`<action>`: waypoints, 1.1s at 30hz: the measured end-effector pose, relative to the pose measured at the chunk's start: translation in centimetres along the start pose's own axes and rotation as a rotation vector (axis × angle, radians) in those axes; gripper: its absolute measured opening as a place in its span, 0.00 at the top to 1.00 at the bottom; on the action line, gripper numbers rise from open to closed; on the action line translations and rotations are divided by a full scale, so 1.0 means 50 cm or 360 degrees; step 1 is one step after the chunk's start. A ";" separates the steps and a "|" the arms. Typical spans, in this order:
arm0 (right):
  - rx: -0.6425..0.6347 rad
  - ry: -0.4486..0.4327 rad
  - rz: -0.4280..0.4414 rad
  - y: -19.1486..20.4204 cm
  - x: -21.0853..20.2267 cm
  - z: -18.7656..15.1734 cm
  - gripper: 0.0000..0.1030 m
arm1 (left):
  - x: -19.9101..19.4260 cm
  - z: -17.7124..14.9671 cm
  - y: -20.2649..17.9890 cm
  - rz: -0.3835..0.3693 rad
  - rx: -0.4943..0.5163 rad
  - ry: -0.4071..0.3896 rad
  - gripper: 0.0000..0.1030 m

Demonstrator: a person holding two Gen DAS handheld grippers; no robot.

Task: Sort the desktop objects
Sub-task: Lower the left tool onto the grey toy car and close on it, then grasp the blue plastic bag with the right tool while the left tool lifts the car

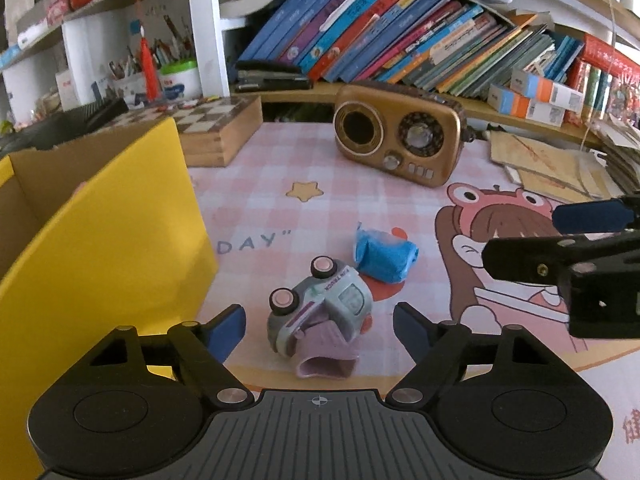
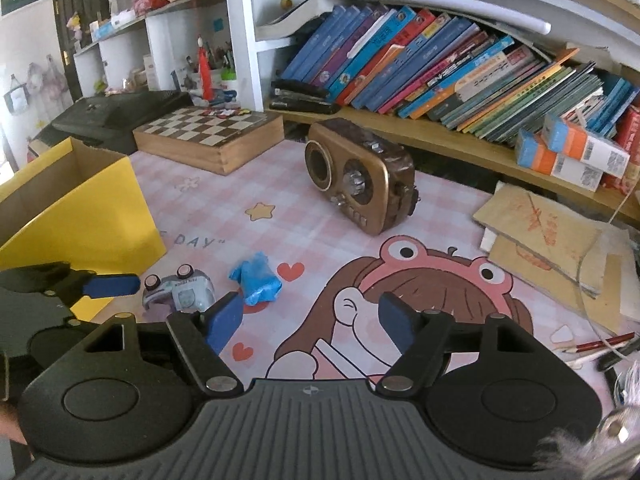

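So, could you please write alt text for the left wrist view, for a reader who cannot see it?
Open left tongs point at a toy truck tipped on its side on a pink checked desk mat. A crumpled blue item lies just behind it, a yellow box stands left, and a brown radio sits farther back.

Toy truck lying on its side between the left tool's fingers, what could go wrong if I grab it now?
The toy truck lies tipped on its side with its purple scoop toward the open left tool, so the fingers may close on rounded, uneven surfaces and it could slip or rotate out.

The blue wad sits right behind the truck and could get pushed along.

The yellow box stands close on the left, so a finger may bump its wall.
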State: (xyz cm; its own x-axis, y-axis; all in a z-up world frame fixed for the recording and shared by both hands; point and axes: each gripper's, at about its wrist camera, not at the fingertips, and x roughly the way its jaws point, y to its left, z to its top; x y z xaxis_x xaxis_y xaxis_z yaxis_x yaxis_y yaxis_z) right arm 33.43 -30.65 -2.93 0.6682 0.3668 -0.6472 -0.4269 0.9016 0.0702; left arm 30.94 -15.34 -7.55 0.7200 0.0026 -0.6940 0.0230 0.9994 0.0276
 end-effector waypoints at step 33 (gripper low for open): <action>-0.0206 0.0141 0.0200 0.048 0.206 0.035 0.73 | -0.194 -0.061 0.083 -0.0159 -0.0239 0.0063 0.46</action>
State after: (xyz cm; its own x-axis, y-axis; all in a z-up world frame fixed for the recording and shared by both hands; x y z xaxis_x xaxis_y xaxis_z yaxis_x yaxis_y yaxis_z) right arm 40.34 -24.32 -8.10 0.5510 0.4475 -0.7044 -0.5821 0.8109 0.0599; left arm 21.92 -11.09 -2.89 0.6912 -0.0982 -0.7160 -0.0132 0.9888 -0.1484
